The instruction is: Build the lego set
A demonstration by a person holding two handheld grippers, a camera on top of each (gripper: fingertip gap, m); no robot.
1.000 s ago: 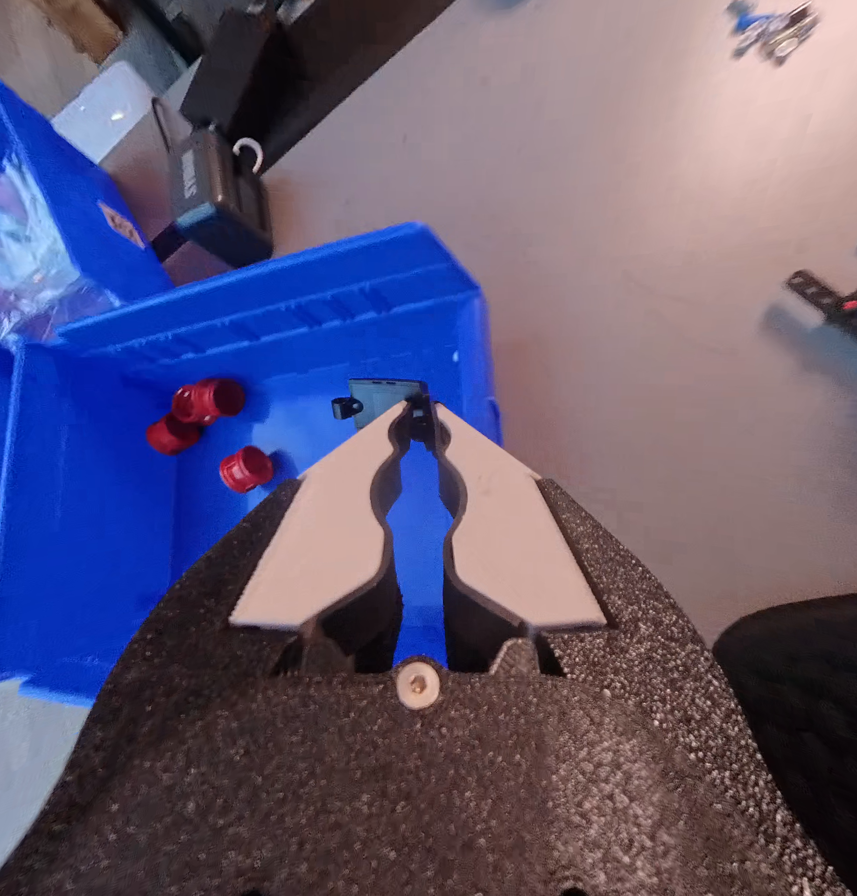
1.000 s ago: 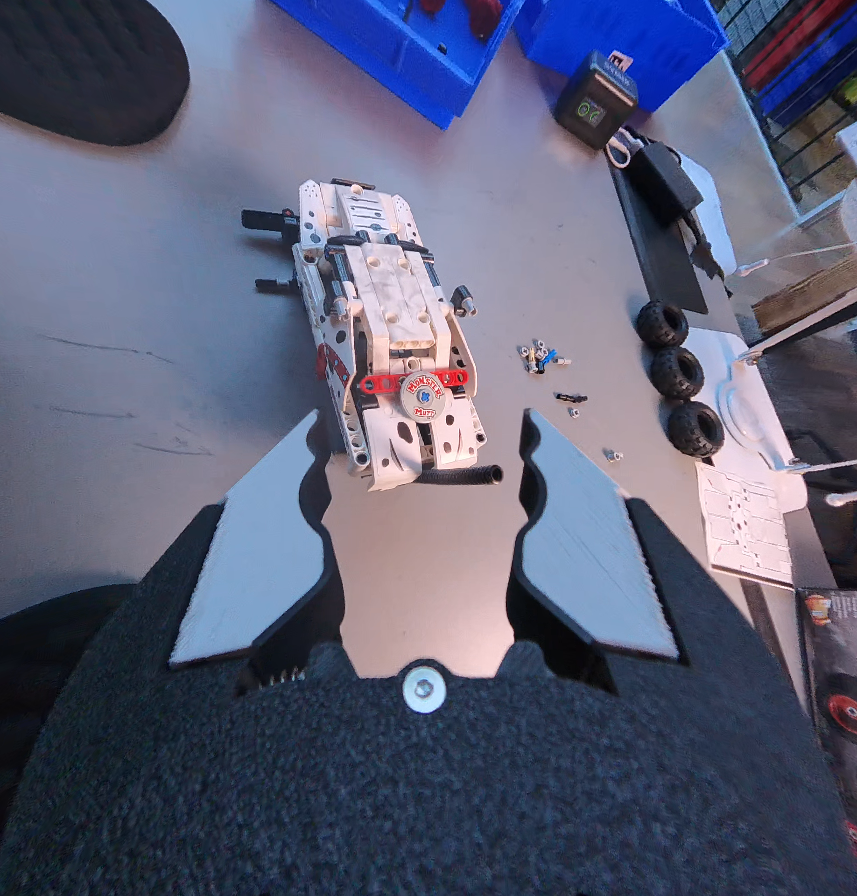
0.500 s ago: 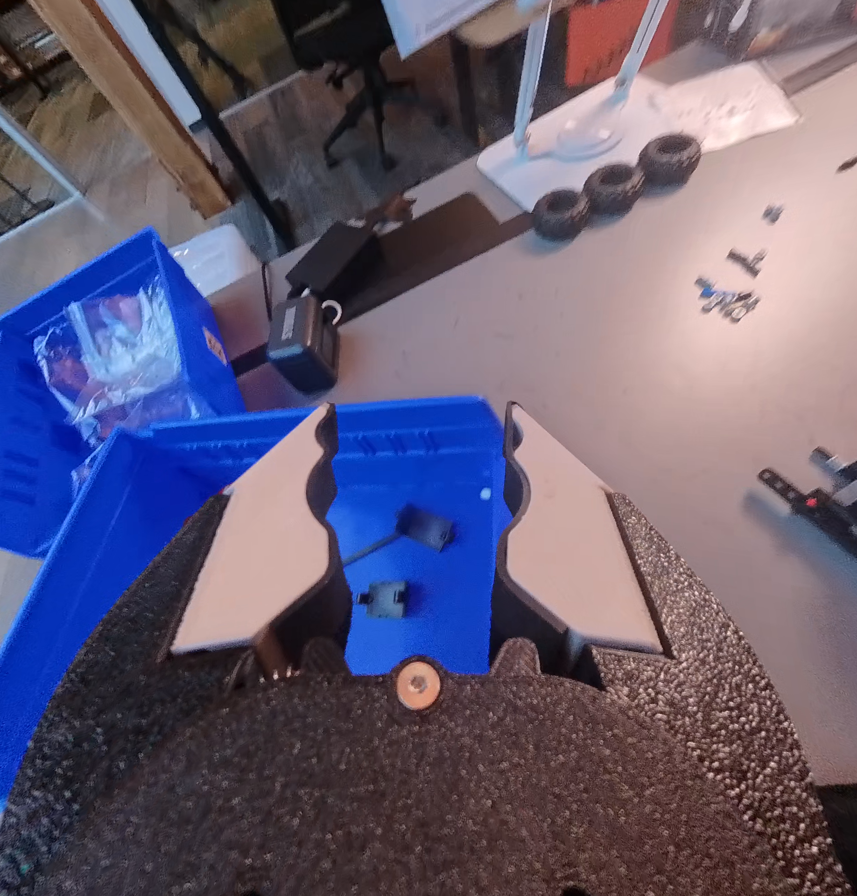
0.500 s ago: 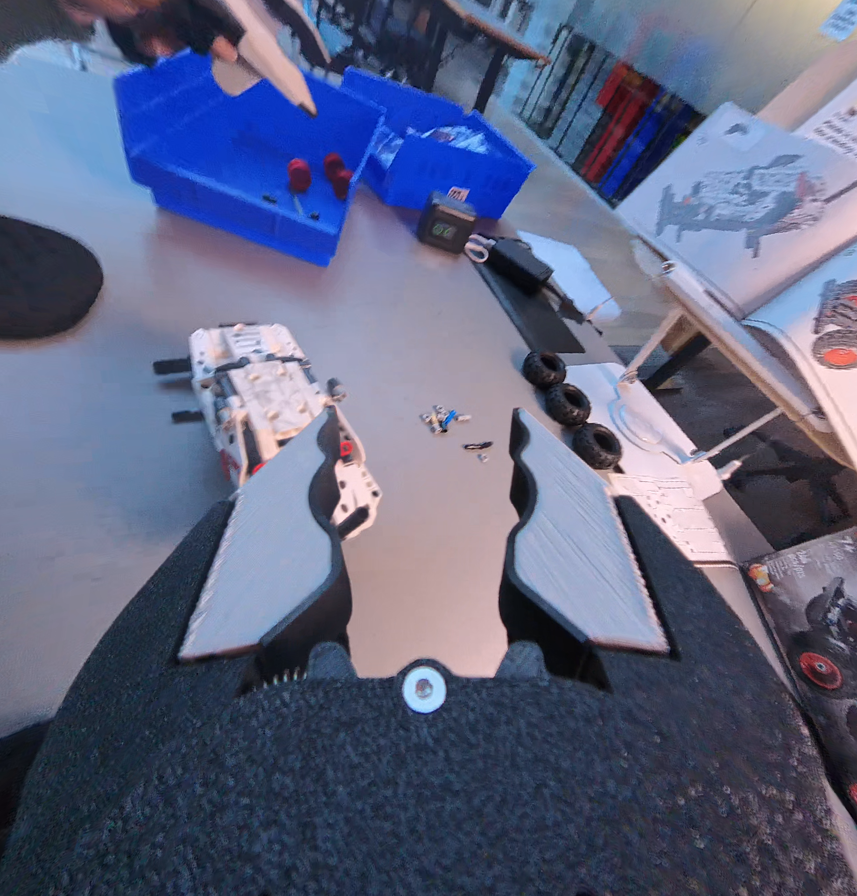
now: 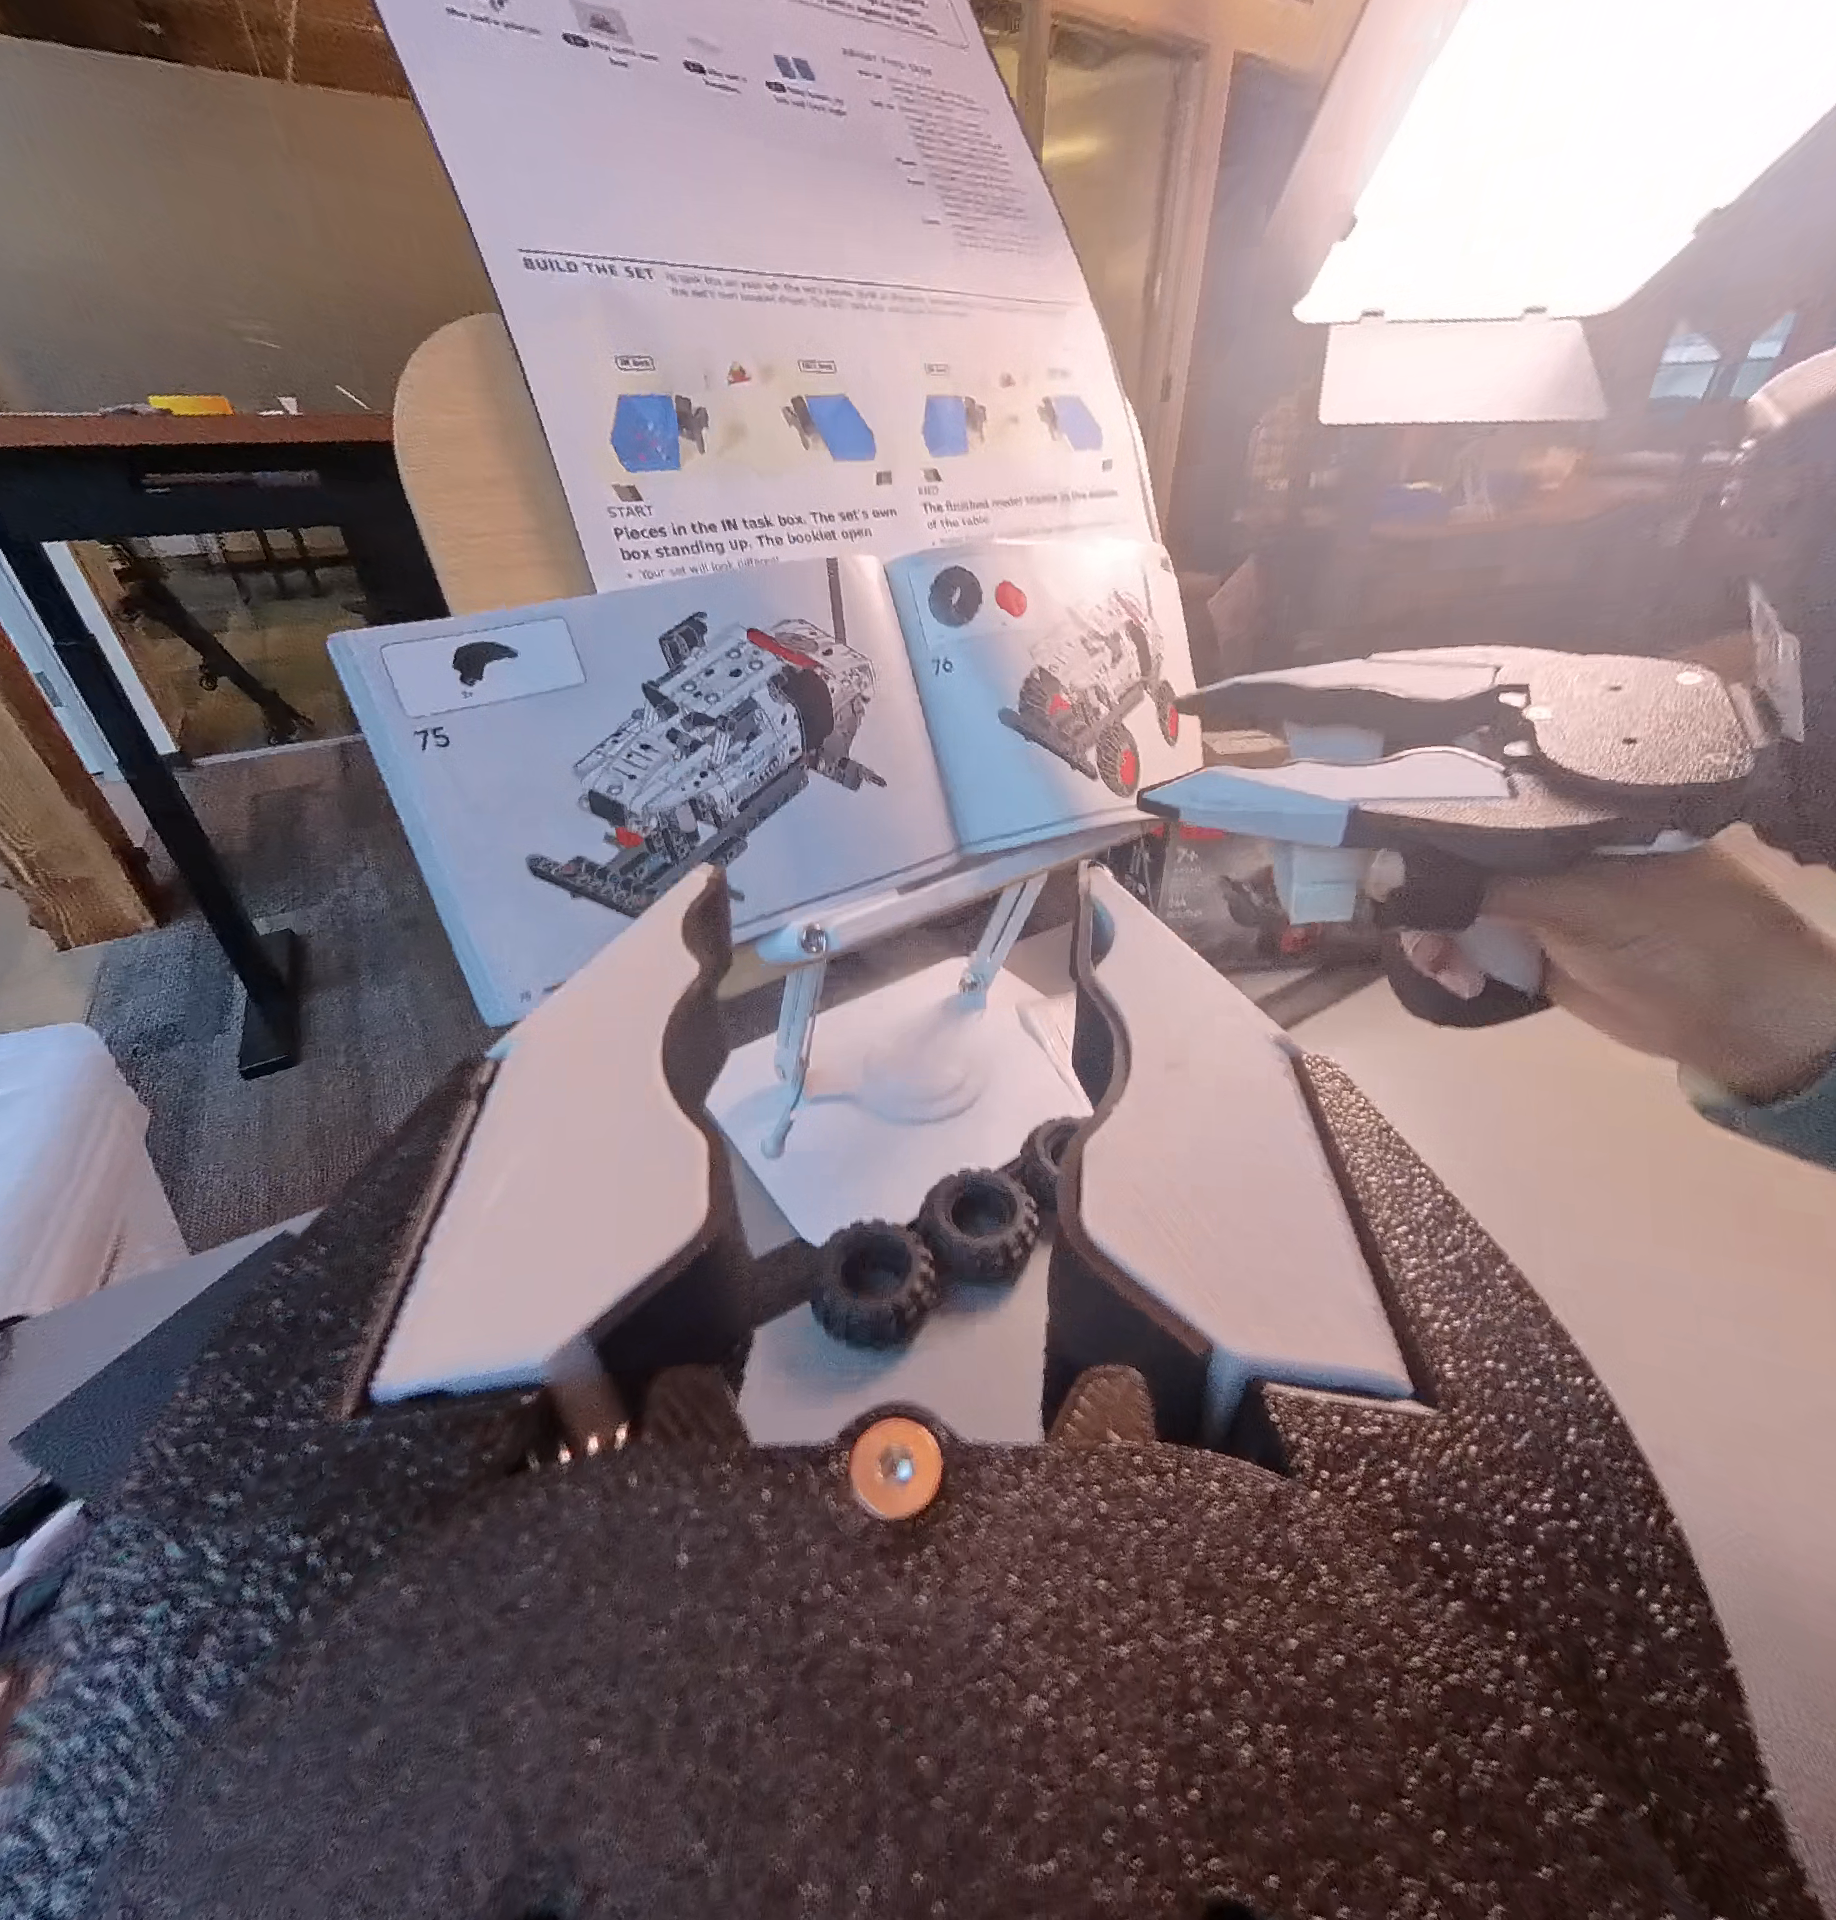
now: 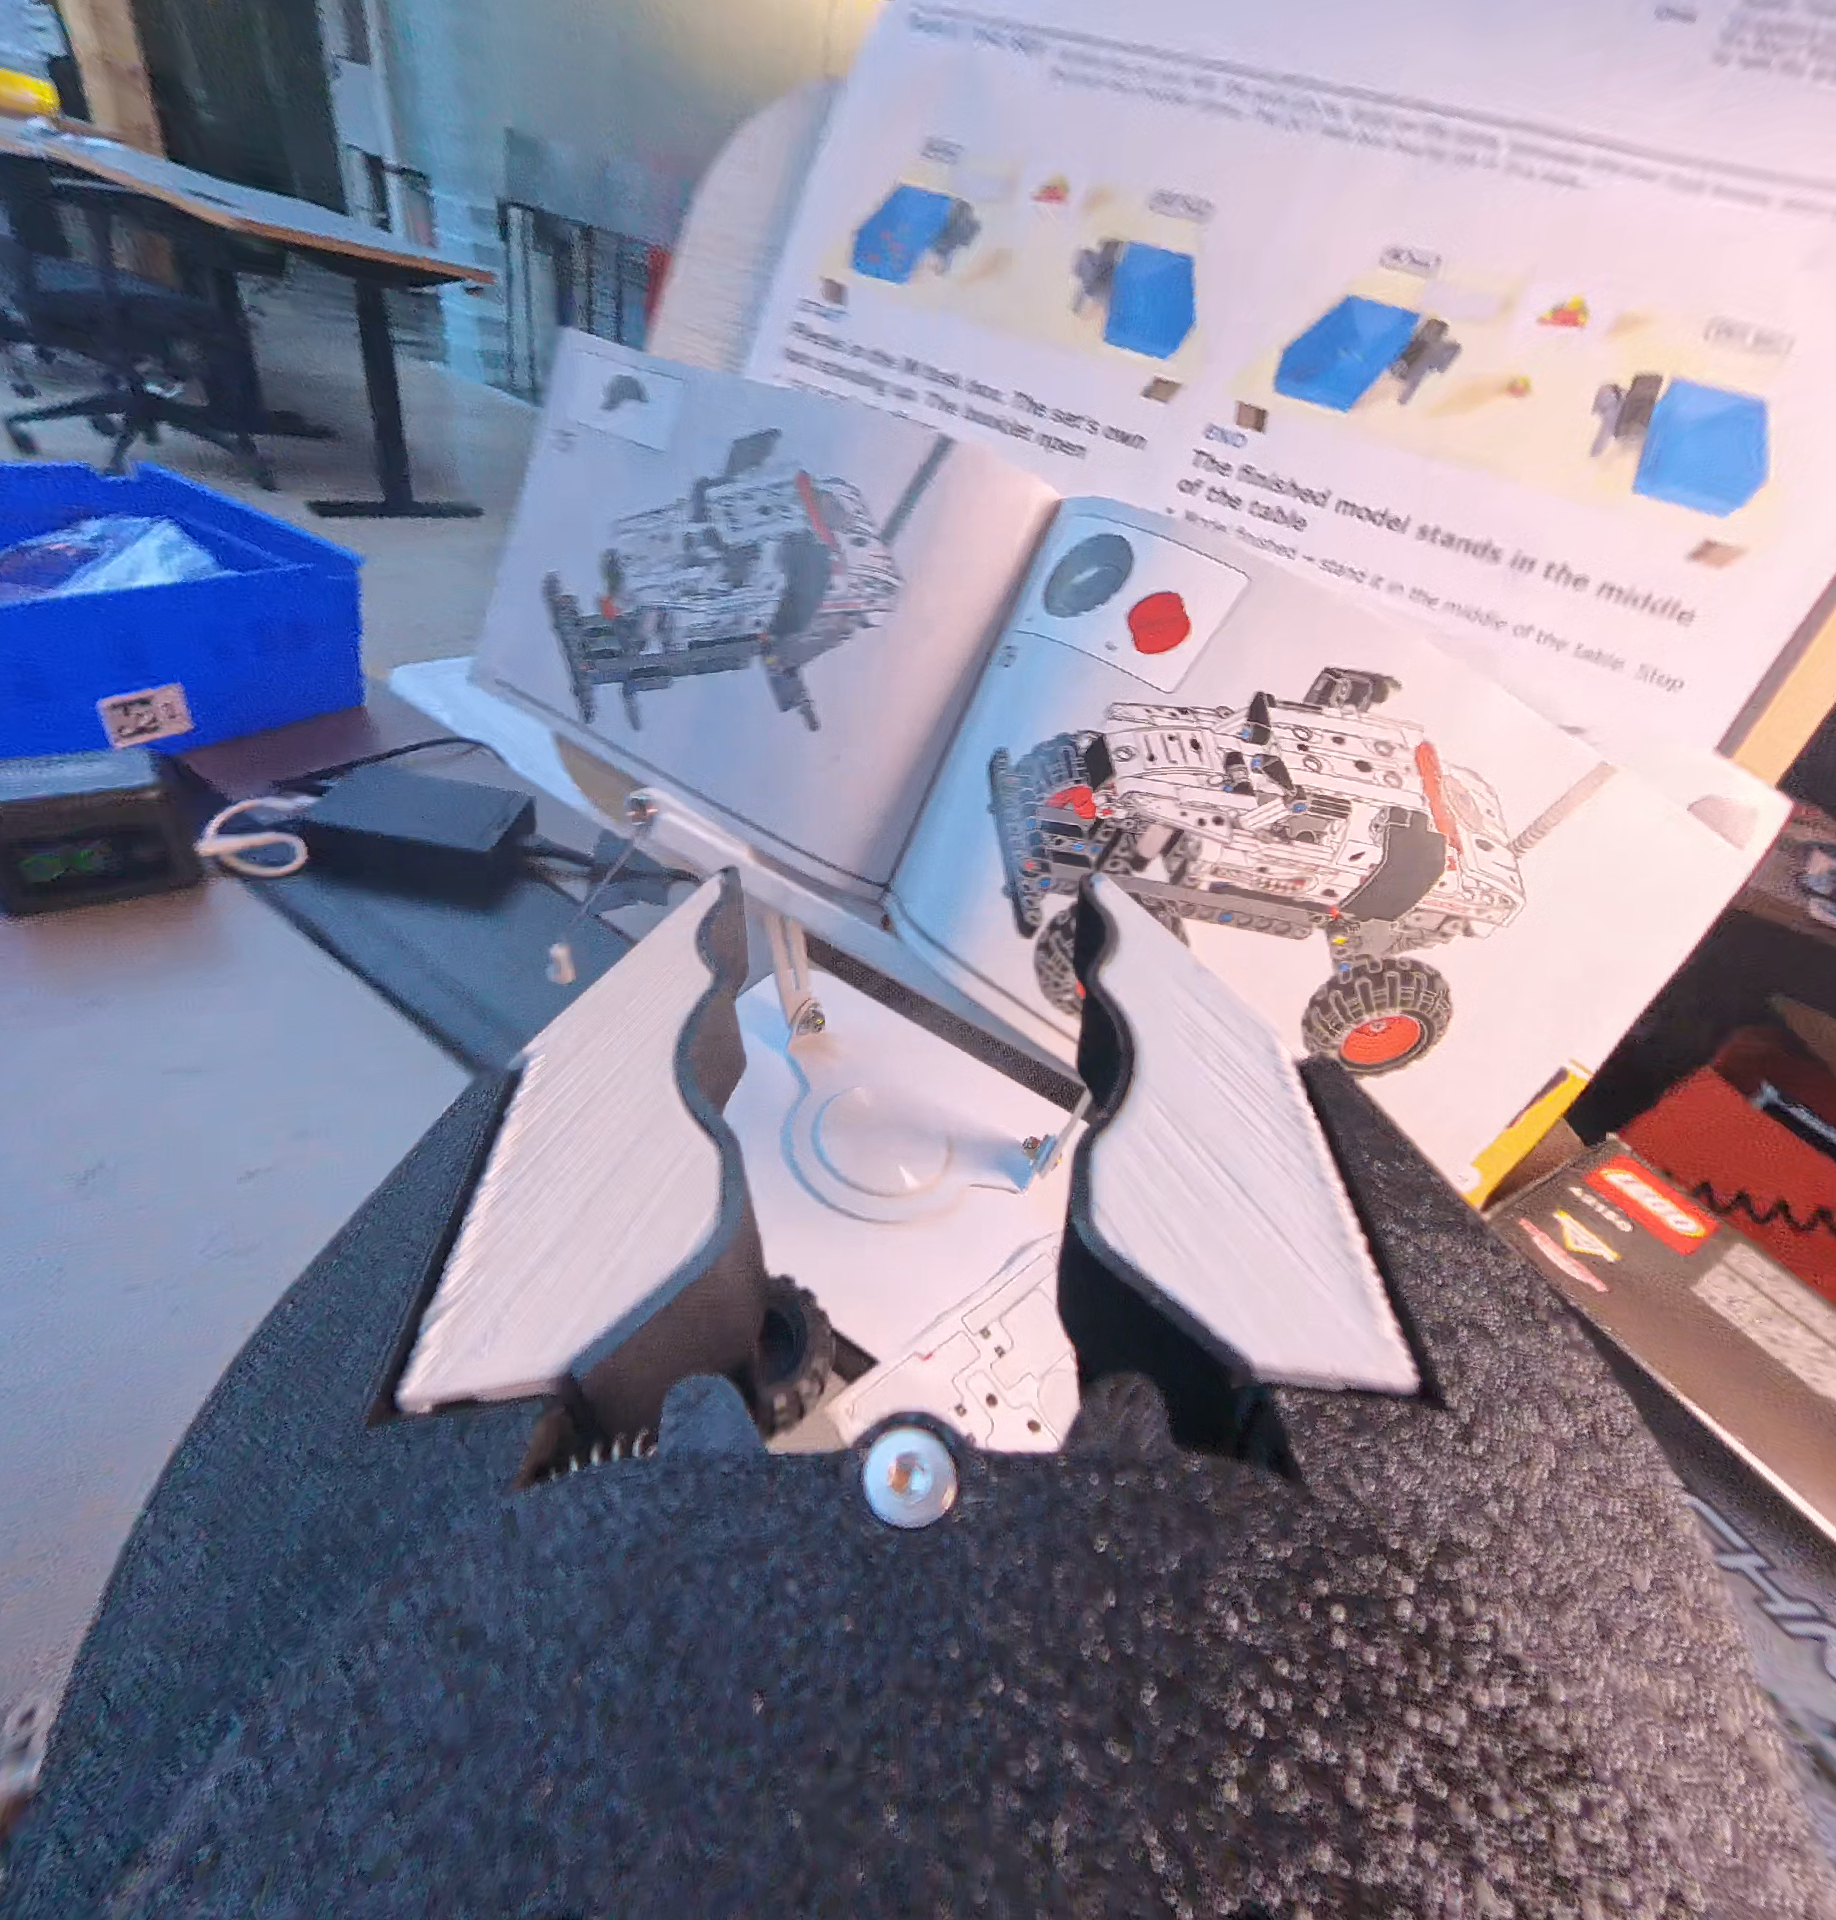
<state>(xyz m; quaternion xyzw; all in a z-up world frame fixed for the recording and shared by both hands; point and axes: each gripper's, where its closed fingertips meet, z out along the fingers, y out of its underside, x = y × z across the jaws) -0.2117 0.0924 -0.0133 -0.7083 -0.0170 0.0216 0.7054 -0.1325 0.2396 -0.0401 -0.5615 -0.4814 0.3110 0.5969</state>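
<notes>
Left wrist view: I hold my left gripper [image 5: 898,935] raised and level above the worktop [image 5: 1516,1195], fingers spread wide and empty, aimed at the open booklet [image 5: 685,748] on its white stand [image 5: 872,1081]. Three black tyres [image 5: 971,1226] lie in a row at the stand's base, the row running diagonally away to the right between my fingers. My right gripper [image 5: 1163,753] reaches in from the right, held sideways in a hand [image 5: 1620,966], its fingers apart and empty, tips just in front of the booklet's right page.

From the right wrist view, the right gripper [image 6: 903,914] points at the booklet [image 6: 789,644], which faces me, its long edge running left to right and tilted back. One tyre [image 6: 794,1351] shows low between the fingers beside a sticker sheet [image 6: 976,1361]. A blue bin [image 6: 155,623] sits far left, the set's box [image 6: 1724,1309] at right. The model itself is out of both views.
</notes>
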